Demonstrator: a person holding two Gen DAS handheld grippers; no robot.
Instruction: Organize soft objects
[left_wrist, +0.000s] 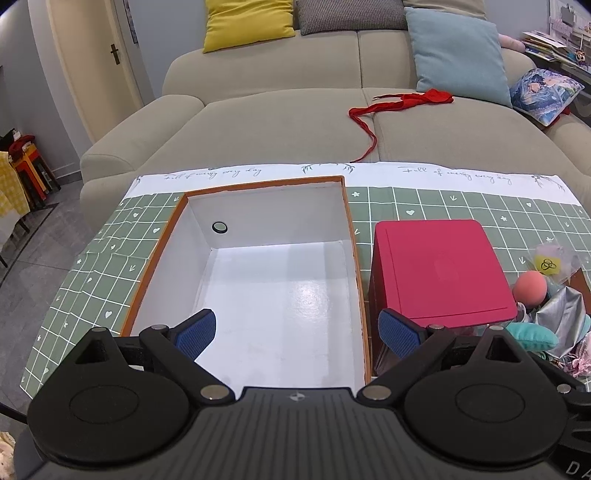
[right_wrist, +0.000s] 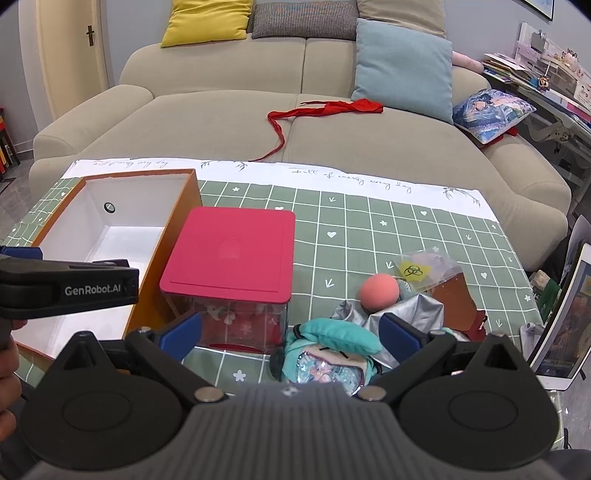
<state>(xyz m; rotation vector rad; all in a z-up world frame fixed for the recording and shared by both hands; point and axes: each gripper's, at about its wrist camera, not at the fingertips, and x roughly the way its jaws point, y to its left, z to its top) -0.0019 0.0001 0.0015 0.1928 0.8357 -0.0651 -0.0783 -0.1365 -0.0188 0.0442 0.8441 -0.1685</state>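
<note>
Soft toys (right_wrist: 328, 354): one pile; boxes: two; tongs: two, open.

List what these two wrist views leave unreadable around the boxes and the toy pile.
- Contents of the red-lidded clear box: blurred behind its wall in the right wrist view, hidden under the lid in the left.
- Lower part of the teal plush: covered by the right hand-held gripper.
- Toy pile's right side: cut off by the left view's edge.
- Near end of the orange box: behind the left hand-held gripper.
</note>
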